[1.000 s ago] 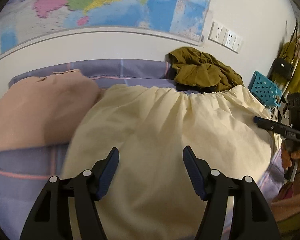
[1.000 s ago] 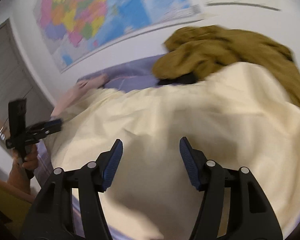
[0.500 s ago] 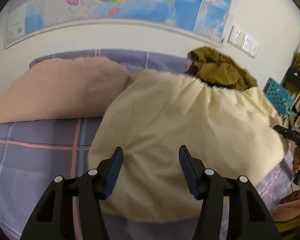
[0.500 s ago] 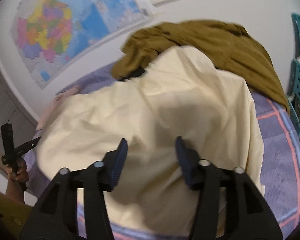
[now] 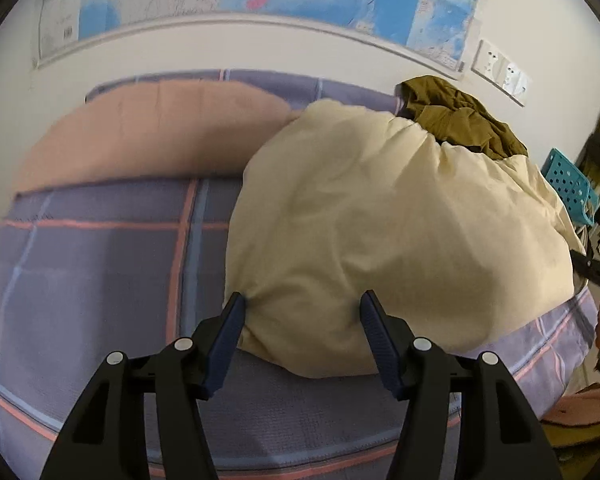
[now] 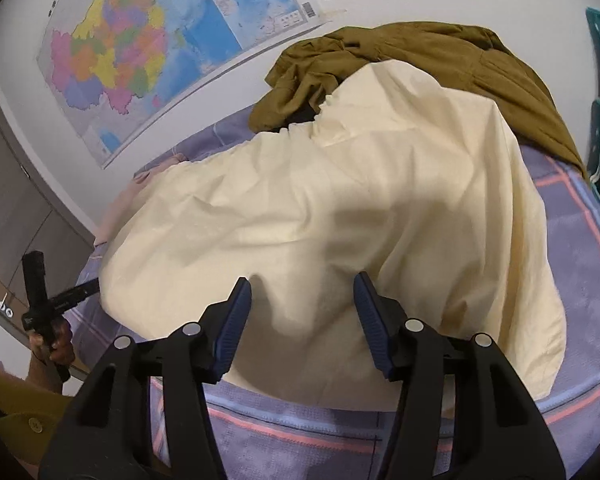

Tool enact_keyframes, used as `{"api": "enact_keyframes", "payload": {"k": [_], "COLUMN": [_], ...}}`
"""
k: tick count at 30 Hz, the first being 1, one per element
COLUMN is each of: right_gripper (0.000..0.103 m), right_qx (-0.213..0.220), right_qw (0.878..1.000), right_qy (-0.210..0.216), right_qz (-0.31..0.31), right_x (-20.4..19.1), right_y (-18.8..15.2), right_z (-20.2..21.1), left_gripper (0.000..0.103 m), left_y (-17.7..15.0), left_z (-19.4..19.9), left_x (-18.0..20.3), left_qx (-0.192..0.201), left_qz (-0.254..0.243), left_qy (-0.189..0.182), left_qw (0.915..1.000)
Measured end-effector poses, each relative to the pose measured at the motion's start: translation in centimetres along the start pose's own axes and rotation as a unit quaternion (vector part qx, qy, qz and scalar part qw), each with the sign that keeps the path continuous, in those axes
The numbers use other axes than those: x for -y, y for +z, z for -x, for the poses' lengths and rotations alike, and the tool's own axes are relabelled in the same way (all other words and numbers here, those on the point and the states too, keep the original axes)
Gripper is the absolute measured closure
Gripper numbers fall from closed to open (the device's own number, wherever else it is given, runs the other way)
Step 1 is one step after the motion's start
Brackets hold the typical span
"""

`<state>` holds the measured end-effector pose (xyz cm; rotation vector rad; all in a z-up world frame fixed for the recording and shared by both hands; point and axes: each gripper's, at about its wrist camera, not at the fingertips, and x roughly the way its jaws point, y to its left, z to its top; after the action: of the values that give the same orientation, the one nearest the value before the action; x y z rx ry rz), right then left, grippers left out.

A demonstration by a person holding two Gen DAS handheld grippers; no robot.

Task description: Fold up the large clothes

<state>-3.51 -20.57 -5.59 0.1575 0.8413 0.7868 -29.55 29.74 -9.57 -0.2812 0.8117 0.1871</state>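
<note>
On the bed (image 5: 100, 280), a cream garment (image 5: 380, 220) is spread over the plaid sheet, with its gathered edge toward the wall and its rounded hem toward the near edge of the mattress. Its long axis is judged to run from the wall end to the near hem, slightly slanted in the right view. An olive garment (image 6: 440, 56) is heaped at the far end, touching or partly under the gathered edge, and a pink pillow (image 5: 152, 132) lies beside the cream garment's far left side.

The left tool (image 5: 302, 316) is held apart over the near left corner of the hem; cloth is seen between the jaws, and one blue pad touches it, but no clamping is shown. The right tool (image 6: 302, 304) is likewise apart above the near hem (image 6: 380, 360), with nothing pinched.

Only one layer could be caught if the jaws are shut too shallowly, so the fold would sag. The olive garment could be dragged along if the far edge is pulled. An uneven lift by the two tools would skew the crease.
</note>
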Motion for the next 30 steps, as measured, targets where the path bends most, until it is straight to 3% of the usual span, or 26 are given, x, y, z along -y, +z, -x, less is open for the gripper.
{"api": "enact_keyframes", "payload": {"k": [6, 13, 30], "right_gripper": [0.045, 0.038, 0.033], "right_qx": [0.01, 0.012, 0.0], "right_qw": [1.0, 1.0, 0.997], "right_qy": [0.017, 0.023, 0.07], "right_qz": [-0.015, -0.017, -0.027], "right_x": [0.0, -0.5, -0.4], "right_y": [-0.5, -1.4, -3.6], "right_z": [1.4, 2.7, 3.7], "left_gripper": [0.045, 0.04, 0.037], "left_y": [0.1, -1.1, -4.4], "left_z": [0.8, 2.5, 2.0], "left_x": [0.7, 2.6, 5.4], "left_qx": [-0.004, -0.001, -0.051], "left_qz": [-0.001, -0.037, -0.043], "left_qy": [0.018, 0.037, -0.014], "left_qw": [0.9998, 0.9986, 0.9977]}}
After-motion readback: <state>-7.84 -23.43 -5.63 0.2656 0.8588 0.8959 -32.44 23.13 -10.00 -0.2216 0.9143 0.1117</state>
